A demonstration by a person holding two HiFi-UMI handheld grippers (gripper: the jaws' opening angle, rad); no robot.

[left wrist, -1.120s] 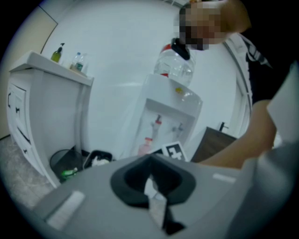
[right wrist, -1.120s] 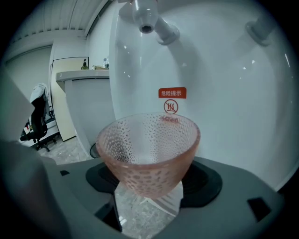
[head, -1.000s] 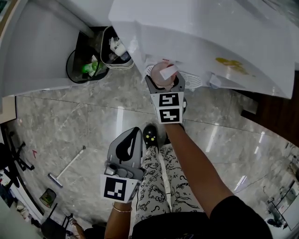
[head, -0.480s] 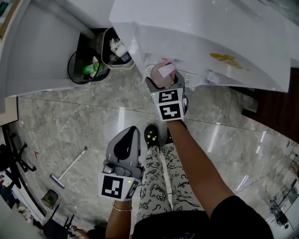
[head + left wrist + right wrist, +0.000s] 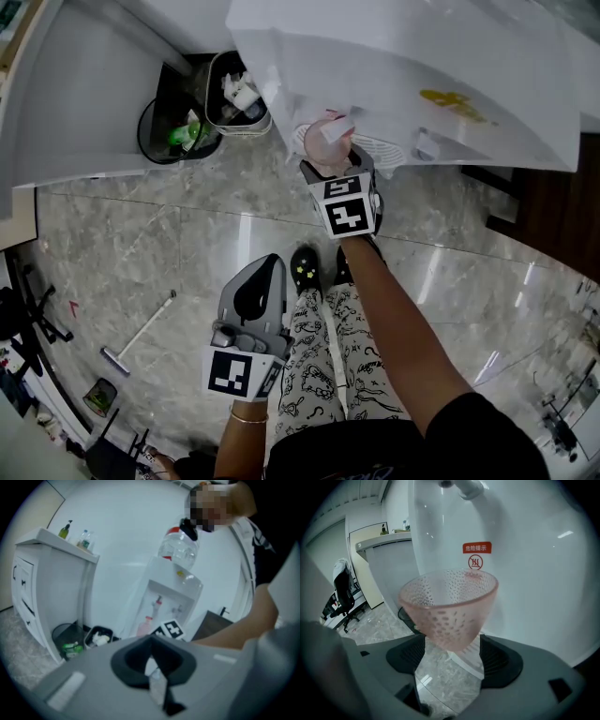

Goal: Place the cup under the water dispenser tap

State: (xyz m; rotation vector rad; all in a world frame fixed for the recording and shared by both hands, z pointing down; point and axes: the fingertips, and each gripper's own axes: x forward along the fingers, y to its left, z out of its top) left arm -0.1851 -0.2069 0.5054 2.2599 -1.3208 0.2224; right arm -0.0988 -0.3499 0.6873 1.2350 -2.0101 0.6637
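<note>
**A:** Two grippers are showing; what is the right gripper (image 5: 330,157) doing?

**B:** Its jaws are clamping the lower part of the pink dotted cup (image 5: 449,609). It is holding the cup upright inside the recess of the water dispenser (image 5: 403,66), below the tap (image 5: 464,485) and over the drip tray (image 5: 380,150).

**A:** And the left gripper (image 5: 255,292)?

**B:** It is hanging low beside the person's leg, with its jaws pressing together and gripping nothing.
</note>
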